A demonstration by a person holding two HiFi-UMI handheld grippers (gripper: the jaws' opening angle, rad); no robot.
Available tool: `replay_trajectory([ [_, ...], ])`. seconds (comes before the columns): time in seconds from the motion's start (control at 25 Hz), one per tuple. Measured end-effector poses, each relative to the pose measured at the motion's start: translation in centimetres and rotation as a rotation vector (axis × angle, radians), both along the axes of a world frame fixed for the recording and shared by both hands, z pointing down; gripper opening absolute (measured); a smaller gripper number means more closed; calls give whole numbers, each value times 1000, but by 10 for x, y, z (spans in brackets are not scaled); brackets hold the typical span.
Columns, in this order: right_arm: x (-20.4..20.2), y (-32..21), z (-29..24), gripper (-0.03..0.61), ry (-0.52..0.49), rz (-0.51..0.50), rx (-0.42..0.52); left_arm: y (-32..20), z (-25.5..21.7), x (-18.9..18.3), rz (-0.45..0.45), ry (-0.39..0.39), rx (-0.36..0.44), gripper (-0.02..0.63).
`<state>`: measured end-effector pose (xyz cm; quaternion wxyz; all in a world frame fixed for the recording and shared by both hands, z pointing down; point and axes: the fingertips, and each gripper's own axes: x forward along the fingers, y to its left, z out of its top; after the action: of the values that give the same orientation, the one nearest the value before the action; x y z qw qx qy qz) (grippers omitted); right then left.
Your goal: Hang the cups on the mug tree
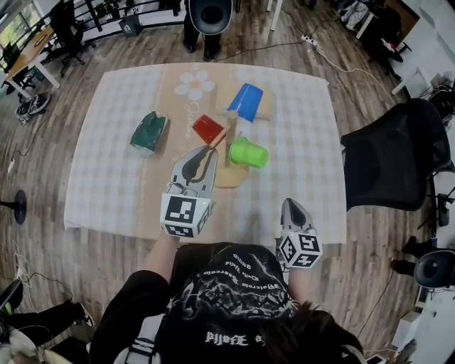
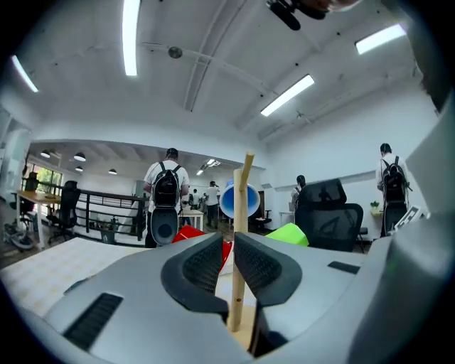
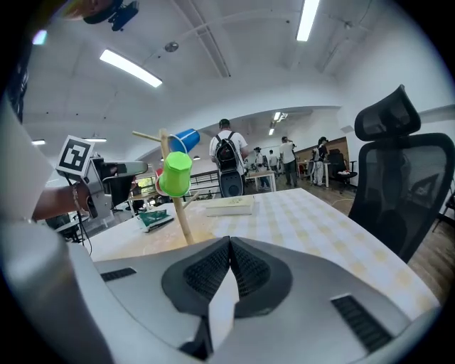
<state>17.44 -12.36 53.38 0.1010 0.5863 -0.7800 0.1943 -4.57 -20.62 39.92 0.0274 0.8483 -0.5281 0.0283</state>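
Observation:
The wooden mug tree (image 1: 231, 136) stands mid-table on a round base. A blue cup (image 1: 246, 101), a red cup (image 1: 207, 129) and a light green cup (image 1: 249, 152) hang on its pegs. My left gripper (image 1: 207, 151) points at the tree from the front left, its tips just short of the pole. Its jaws stand a little apart with nothing between them, and the pole (image 2: 240, 213) shows through the gap. My right gripper (image 1: 291, 203) rests shut and empty near the table's front edge. From it I see the tree (image 3: 178, 213) with the green cup (image 3: 175, 174).
A dark green thing (image 1: 148, 131) lies on the checked cloth left of the tree; I cannot tell what it is. A flat pale box (image 3: 229, 206) lies behind the tree. A black office chair (image 1: 387, 156) stands close to the table's right side. A person (image 1: 202, 21) stands beyond the far edge.

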Motion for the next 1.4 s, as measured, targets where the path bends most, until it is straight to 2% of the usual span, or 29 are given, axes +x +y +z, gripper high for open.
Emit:
replay_trajectory([
  [0.16,-20,-13,-27,9,13,-64,72,14,4,-16,18,63,-43,57],
  [0.4,-46,-25,-66,8,37,-152,171,39,29,-38,-3,49,-119,54],
  [0.56,-50,-32,-88,8,18,-154,223,59,45,-53,-42,62,-161,28],
  [0.72,-55,-34,-94,8,43,-165,239,72,57,-70,-99,82,-199,20],
  [0.96,-60,-34,-93,6,74,-163,244,79,57,-87,-146,94,-200,20],
  [1.4,-65,-29,-91,6,127,-169,247,81,55,-89,-132,55,-186,20],
])
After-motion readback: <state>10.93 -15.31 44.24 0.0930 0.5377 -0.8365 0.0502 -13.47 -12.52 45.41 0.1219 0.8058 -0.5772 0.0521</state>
